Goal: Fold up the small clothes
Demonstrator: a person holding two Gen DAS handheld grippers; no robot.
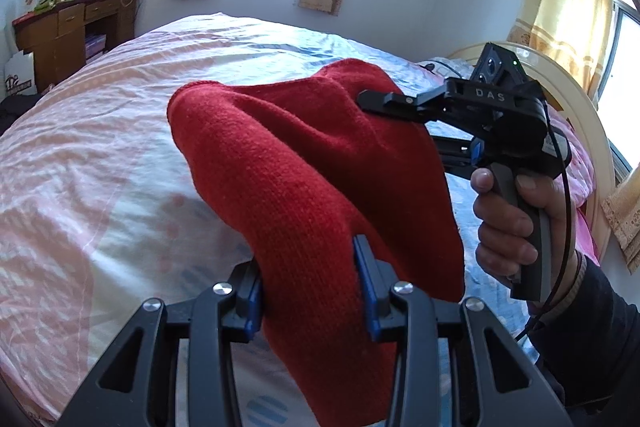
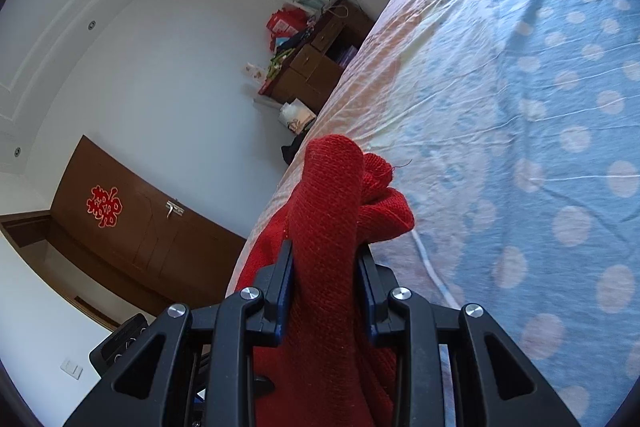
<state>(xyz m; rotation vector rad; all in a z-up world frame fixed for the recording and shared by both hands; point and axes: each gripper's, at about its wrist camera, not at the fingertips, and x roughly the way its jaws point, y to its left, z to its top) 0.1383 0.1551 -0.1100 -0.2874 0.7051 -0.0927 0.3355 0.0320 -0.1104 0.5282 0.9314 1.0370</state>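
A red knitted garment (image 1: 304, 163) hangs in the air above the bed (image 1: 100, 147), stretched between both grippers. My left gripper (image 1: 310, 275) is shut on a bunched edge of it at the bottom of the left wrist view. My right gripper (image 1: 366, 101) is seen from the side there, held in a hand, its fingers shut on the garment's far edge. In the right wrist view the right gripper (image 2: 325, 267) is shut on a thick fold of the red garment (image 2: 332, 195), which bunches past the fingertips above the bed (image 2: 520, 107).
The bed has a pink and blue dotted sheet and a cream headboard (image 1: 576, 115) at the right. A wooden desk (image 1: 76, 27) with clutter stands by the far wall. A brown door (image 2: 132, 223) shows in the right wrist view.
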